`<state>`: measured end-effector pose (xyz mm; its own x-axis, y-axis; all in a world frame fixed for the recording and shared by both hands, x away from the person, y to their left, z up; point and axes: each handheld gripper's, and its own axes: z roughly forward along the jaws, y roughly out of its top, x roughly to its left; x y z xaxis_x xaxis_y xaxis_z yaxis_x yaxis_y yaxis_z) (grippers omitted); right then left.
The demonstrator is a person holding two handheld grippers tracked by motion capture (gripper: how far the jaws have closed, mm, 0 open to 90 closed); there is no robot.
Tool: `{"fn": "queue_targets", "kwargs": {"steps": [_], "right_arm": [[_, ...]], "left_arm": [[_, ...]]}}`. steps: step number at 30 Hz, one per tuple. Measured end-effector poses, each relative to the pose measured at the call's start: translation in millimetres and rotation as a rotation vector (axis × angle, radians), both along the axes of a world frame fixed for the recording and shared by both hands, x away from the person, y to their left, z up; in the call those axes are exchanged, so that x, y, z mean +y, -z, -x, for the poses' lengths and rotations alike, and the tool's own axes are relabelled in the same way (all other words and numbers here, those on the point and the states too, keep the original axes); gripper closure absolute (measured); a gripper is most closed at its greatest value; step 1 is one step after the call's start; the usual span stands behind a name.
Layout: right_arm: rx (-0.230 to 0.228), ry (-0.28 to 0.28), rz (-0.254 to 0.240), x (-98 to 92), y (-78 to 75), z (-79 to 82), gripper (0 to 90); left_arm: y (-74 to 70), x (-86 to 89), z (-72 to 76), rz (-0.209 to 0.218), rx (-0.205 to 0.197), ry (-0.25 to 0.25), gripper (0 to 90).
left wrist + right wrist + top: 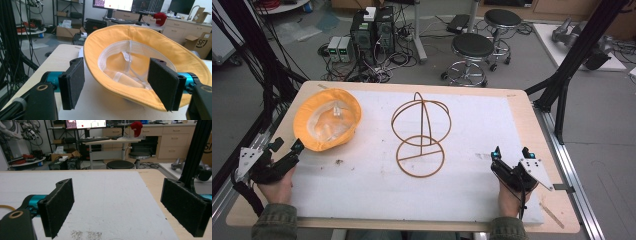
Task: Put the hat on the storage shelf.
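Overhead, a yellow fabric bucket hat [327,120] is seen lying crown-down, opening upward, at the far left of the bench [522,107]; no long axis can be told. A brown wire hat stand [419,135] is set upright mid-bench on the white foam sheet [472,130]. Black stools [472,47] and computer boxes [372,30] are noted on the floor beyond. The left gripper [286,145] is held just beside the hat brim, jaws wide, nothing gripped. The right gripper [511,151] is kept at the near right, jaws wide and empty.

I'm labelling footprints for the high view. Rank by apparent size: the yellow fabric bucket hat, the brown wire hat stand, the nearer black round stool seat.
1. Brown wire hat stand, largest in outline.
2. Yellow fabric bucket hat, nearly as wide but shorter.
3. Black round stool seat, smallest, though it sits farther from the camera, so its true size is unsure.
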<state>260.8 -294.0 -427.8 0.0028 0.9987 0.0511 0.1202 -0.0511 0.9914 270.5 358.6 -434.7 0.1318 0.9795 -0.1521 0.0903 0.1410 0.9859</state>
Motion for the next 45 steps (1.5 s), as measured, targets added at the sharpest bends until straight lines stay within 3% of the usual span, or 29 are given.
{"fn": "queue_targets", "kwargs": {"steps": [8,16,23,27,31,33,35,40,45], "right_arm": [[-0.010,-0.009,0.009,1.4,-0.7,1.8,10.5],[0.011,-0.009,-0.041,2.3,1.9,-5.2,10.4],[-0.007,-0.013,-0.042,3.3,0.6,-2.4,10.5],[0.005,-0.021,-0.038,5.0,1.4,-3.8,10.5],[-0.002,-0.028,-0.036,6.5,1.1,-3.5,10.5],[-0.014,-0.036,-0.036,5.5,0.8,-4.8,10.5],[-0.019,-0.042,-0.049,4.3,0.7,-6.1,10.5],[-0.036,-0.044,-0.028,2.8,-0.1,-6.2,10.4],[-0.046,-0.057,-0.024,3.6,-0.5,-5.9,10.5]], "left_arm": [[-0.2,-1.4,0.0,0.006,-0.003,0.002,30.4],[0.0,1.7,5.9,-0.007,-0.004,-0.002,30.4],[1.2,2.9,5.5,-0.001,0.004,-0.006,30.3],[0.9,2.8,4.7,-0.003,0.013,-0.013,28.8],[-2.2,1.8,2.5,-0.005,0.016,-0.020,25.7],[-6.1,0.1,1.0,-0.030,0.016,-0.014,23.9],[-10.3,-1.1,0.2,-0.022,0.007,-0.016,23.9],[-16.3,-4.0,-6.3,-0.021,0.045,-0.028,25.0],[-17.0,-6.2,-14.6,-0.035,0.088,-0.005,30.8]]}}
